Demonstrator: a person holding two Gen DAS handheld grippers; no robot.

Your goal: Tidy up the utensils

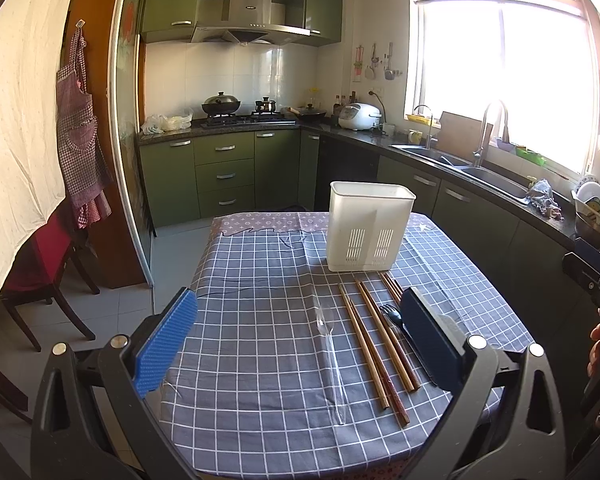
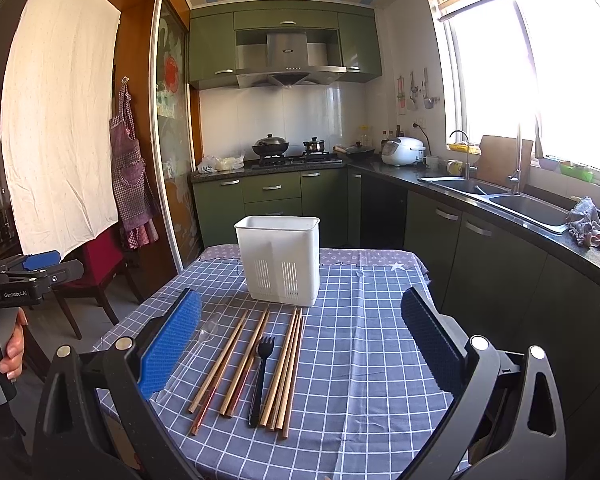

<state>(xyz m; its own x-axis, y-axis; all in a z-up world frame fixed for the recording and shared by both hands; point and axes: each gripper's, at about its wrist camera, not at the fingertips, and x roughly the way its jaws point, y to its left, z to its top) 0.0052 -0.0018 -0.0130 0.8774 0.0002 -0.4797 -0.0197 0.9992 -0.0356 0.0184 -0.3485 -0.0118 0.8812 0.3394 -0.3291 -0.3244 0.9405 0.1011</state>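
A white utensil holder [image 1: 368, 227] [image 2: 279, 259] stands upright at the far middle of the checked table. In front of it lie several wooden chopsticks [image 1: 380, 340] [image 2: 256, 364], a black plastic fork [image 1: 396, 318] [image 2: 262, 376] and a clear plastic spoon [image 1: 330, 354] [image 2: 208, 332], all flat on the cloth. My left gripper [image 1: 300, 328] is open and empty, above the near table, with the spoon and chopsticks between its fingers. My right gripper [image 2: 300, 344] is open and empty, above the chopsticks and fork.
The blue checked tablecloth [image 1: 260, 340] [image 2: 364, 360] covers the table. A red chair [image 1: 44, 264] stands to the left. Green kitchen cabinets, a stove and a sink counter [image 2: 500, 200] run behind and to the right. The other hand-held gripper shows at each view's edge.
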